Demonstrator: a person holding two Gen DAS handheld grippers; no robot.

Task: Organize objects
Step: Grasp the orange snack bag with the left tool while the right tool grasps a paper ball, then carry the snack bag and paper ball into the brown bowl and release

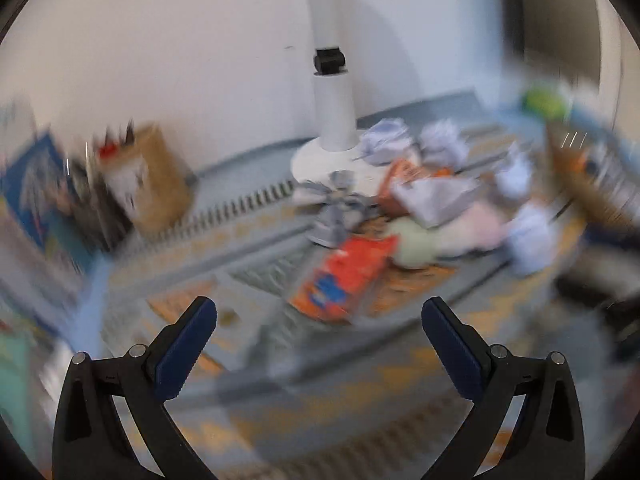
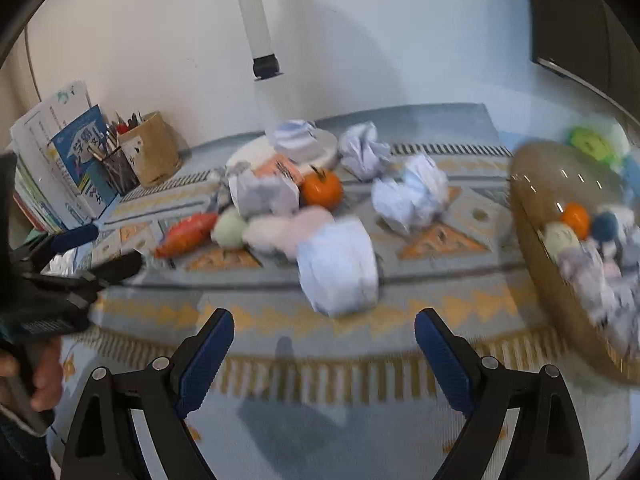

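Note:
A heap of clutter lies on a patterned cloth: crumpled white papers (image 2: 408, 196), a folded white cloth (image 2: 340, 268), an orange fruit (image 2: 322, 189), an orange snack packet (image 2: 186, 234), a pale green ball (image 2: 229, 229) and a pink soft thing (image 2: 288, 226). My right gripper (image 2: 324, 334) is open and empty, just in front of the folded cloth. My left gripper (image 1: 319, 318) is open and empty, near the orange packet (image 1: 344, 276); it also shows at the left of the right wrist view (image 2: 96, 248). The left wrist view is blurred.
A shiny brown bowl (image 2: 536, 200) stands at the right. A white lamp base (image 2: 320, 148) stands behind the heap. A brown pen holder (image 2: 154, 148) and books (image 2: 60, 160) stand at the back left by the wall. A green thing (image 2: 590, 142) lies at the far right.

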